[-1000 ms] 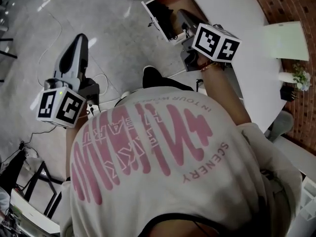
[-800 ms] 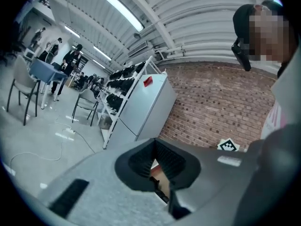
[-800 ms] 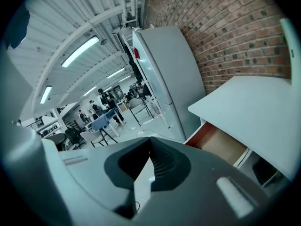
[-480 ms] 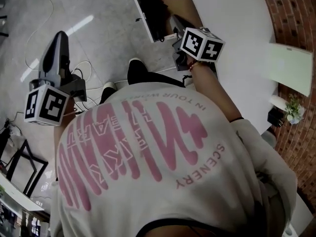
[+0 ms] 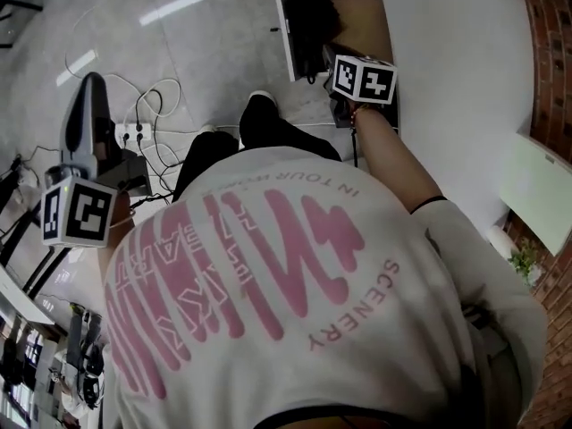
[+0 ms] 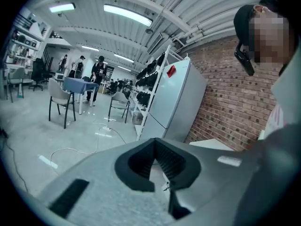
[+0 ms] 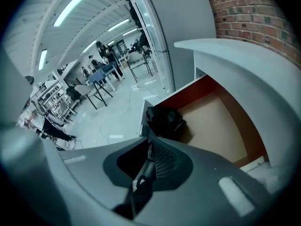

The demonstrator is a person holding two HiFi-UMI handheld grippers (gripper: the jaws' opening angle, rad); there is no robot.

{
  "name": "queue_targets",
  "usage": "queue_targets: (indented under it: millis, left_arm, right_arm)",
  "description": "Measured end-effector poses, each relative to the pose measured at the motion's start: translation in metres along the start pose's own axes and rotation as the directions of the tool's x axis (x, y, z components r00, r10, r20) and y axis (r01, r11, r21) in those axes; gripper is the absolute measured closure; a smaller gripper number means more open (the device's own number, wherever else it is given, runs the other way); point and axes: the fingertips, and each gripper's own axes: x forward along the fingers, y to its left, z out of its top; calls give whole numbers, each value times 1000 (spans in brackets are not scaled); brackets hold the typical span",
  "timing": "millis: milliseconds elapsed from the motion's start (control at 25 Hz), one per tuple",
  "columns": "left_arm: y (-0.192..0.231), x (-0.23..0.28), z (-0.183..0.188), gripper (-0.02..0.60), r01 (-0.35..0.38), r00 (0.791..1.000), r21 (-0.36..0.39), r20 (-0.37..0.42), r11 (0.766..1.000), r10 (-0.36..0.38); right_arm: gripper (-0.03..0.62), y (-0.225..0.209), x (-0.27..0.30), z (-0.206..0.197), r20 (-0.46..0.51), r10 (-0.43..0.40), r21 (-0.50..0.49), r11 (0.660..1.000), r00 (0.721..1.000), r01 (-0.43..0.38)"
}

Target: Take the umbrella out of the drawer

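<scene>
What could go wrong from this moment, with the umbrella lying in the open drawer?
The right tool has just been opening its jaws, which stand almost together with nothing between them; it might push the umbrella instead of gripping it.
The umbrella sits in the front corner of the drawer, so the tool could knock the front panel.
Loose cables lie near the person's shoe; a trip is possible.

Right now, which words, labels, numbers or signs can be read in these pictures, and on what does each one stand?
"SCENERY": pink print on the shirt.
"IN TOUR" plus a blurred word: small pink line on the shirt.
Large pink letters on the shirt: too stylised to read.
Red sign at the white cabinet's edge: too small to read.
</scene>
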Motion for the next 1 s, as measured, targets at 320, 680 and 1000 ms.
queue_targets:
  millis: [320, 680, 1000]
  left_arm:
    - [20, 4, -30, 577, -83, 995, -46, -58, 995, 81]
    - [29, 18, -70, 577, -129, 981, -67, -154, 989, 117]
    - [27, 37, -74, 577, -128, 969, -42, -219, 991, 116]
  right_arm:
    - [488, -17, 56, -5, -115, -1, -112, 994, 993, -12]
    - [353, -44, 99, -2, -157, -23, 5, 1000, 987, 24]
    - [273, -51, 135, -2, -198, 12, 113, 994, 980, 10]
